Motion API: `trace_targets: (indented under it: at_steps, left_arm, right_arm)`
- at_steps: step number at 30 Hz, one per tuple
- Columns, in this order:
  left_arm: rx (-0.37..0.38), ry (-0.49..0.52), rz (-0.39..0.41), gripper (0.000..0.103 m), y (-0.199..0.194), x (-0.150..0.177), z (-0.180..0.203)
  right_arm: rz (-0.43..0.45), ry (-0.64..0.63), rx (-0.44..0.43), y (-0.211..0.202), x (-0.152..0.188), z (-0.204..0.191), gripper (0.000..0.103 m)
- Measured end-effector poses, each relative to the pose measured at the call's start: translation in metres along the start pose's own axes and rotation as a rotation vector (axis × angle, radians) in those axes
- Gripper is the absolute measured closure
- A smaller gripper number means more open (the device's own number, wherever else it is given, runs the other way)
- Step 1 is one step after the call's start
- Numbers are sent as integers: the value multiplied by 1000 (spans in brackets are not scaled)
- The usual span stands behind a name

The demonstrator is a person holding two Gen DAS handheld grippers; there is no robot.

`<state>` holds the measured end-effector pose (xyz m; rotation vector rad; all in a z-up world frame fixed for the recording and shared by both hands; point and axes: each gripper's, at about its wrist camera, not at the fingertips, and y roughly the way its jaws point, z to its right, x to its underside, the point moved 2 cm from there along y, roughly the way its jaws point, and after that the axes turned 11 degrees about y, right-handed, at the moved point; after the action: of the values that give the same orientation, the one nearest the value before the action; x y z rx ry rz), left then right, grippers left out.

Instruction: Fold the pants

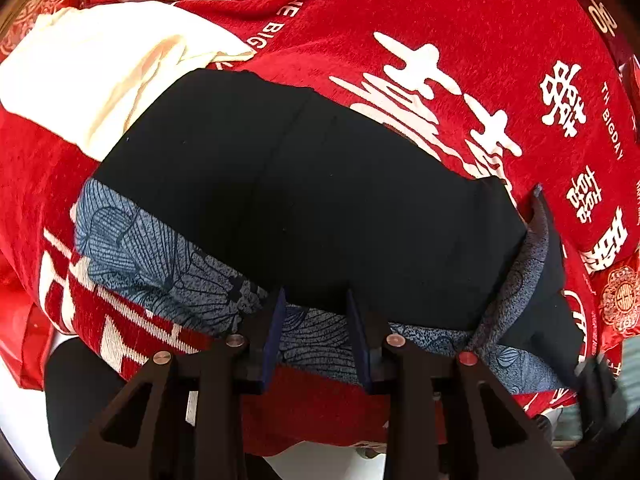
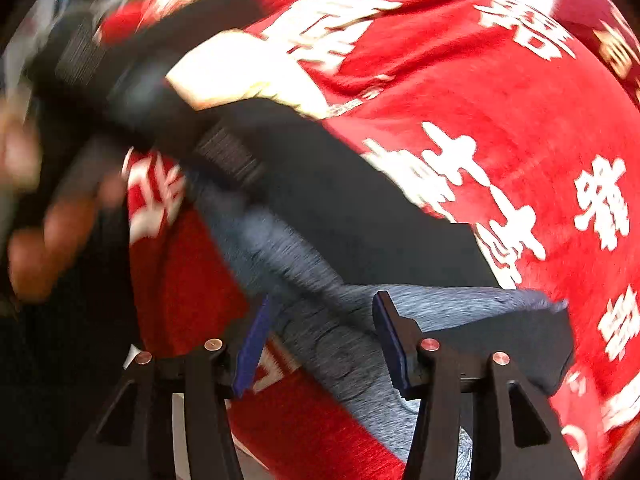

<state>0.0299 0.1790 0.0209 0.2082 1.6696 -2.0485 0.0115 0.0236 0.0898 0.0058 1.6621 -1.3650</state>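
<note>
Your left tool (image 1: pixel 316 312) is parted, gripping nothing, at the near edge of the pants (image 1: pixel 304 200), which lie on the red cloth (image 1: pixel 460 16). Your right tool (image 2: pixel 320 332) gapes too, empty; that view is blurred. A cream garment (image 1: pixel 88 76) lies beyond.

The pants (image 1: pixel 304 200) are black on the outside and blue-grey with a leaf pattern on the inside. They lie folded in a wide, flat bundle on the red cloth. The patterned part sticks out along the near edge and curls up at the right end. In the right wrist view the pants (image 2: pixel 340 216) look blurry.
</note>
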Motion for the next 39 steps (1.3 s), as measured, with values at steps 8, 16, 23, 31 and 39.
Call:
trace_targets:
  at_steps: [8,16,23,31,39]
  left_arm:
    - [-15,3,5,69,-1,1,5]
    - [-95,59,-27,69,1,-3,19]
    - [-14,232,-49,61,5,-4,93]
    - [0,486,-84,23,37,6,179]
    - [-30,485,-125,23,52,7,179]
  right_arm:
    - [-149,242,25,55,-58,50,50]
    - [-194,311,24,43,0,47,50]
    - [-136,521,13,-1,18,108,49]
    - [-100,919,63,16,1,247,3]
    - [-308,979,185,100,-30,282,3]
